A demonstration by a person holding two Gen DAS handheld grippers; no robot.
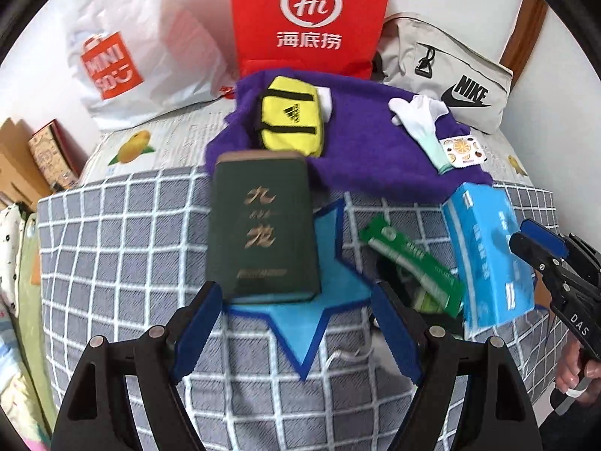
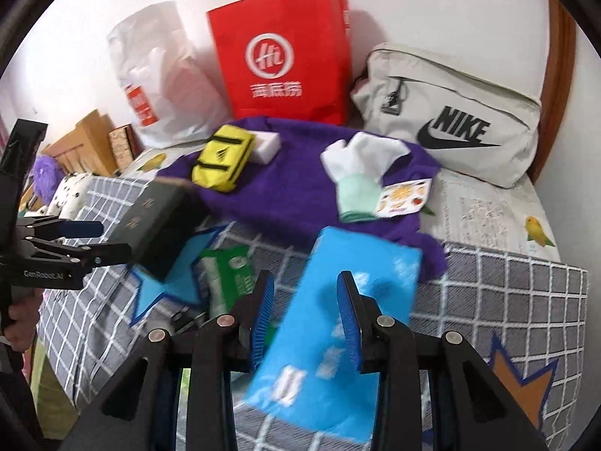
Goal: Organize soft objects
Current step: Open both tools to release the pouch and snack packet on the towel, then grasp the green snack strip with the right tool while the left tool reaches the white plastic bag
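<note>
Blurry blue tissue pack (image 2: 338,323) clamped in the right gripper (image 2: 306,315)

Its print is smeared and unreadable. Left gripper (image 1: 296,332) has its fingers spread wide over the checked blanket (image 1: 124,248), just short of the dark green box (image 1: 261,225), nothing in it.

Paper bag (image 1: 310,18) stands at rear centre against the wall; plastic bag (image 1: 124,56) to its left; Nike bag (image 1: 450,79) to its right; towel (image 1: 360,143) before them, bearing pouch (image 1: 291,122) and sock (image 1: 420,120); tissue pack (image 2: 338,330) nearest, right of box (image 1: 263,225).
</note>
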